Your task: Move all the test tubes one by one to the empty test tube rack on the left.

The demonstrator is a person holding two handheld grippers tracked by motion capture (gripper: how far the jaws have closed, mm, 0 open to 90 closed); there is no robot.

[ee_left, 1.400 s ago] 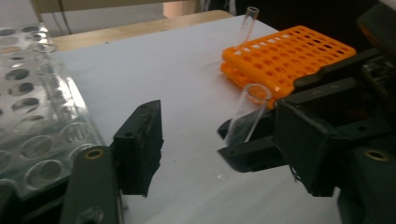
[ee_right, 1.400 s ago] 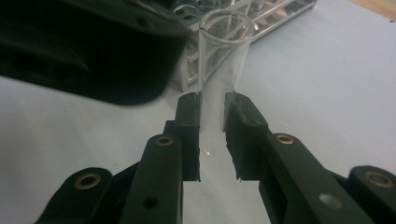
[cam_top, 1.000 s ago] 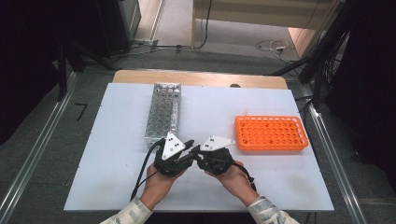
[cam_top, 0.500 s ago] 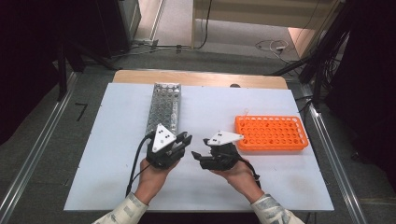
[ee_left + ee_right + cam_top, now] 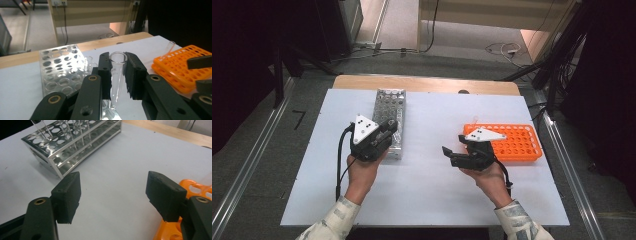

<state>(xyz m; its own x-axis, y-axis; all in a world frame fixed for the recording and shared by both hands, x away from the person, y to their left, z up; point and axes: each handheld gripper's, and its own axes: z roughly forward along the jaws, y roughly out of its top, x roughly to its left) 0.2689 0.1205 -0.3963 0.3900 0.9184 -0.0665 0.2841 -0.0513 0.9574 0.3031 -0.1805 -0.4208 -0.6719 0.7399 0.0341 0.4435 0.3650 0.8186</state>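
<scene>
My left gripper (image 5: 118, 75) is shut on a clear glass test tube (image 5: 117, 58), held upright between its pads. In the high view the left gripper (image 5: 388, 126) hovers over the near end of the metal tube rack (image 5: 389, 100). My right gripper (image 5: 454, 146) points left beside the orange tube rack (image 5: 519, 142). Its jaws have just been opening, and the right gripper (image 5: 113, 195) stands wide open over bare table with nothing between the pads.
The metal rack (image 5: 72, 147) holds a few clear tubes (image 5: 75, 125) at its far end. One tube (image 5: 170, 46) leans in the orange rack (image 5: 180, 65). The white tabletop (image 5: 432, 185) lies between the hands; a wooden edge (image 5: 427, 84) runs along the back.
The two grippers, close together at the table's middle, have drawn apart. The left went up and left with the tube to the metal rack. The right moved right and opened its jaws.
</scene>
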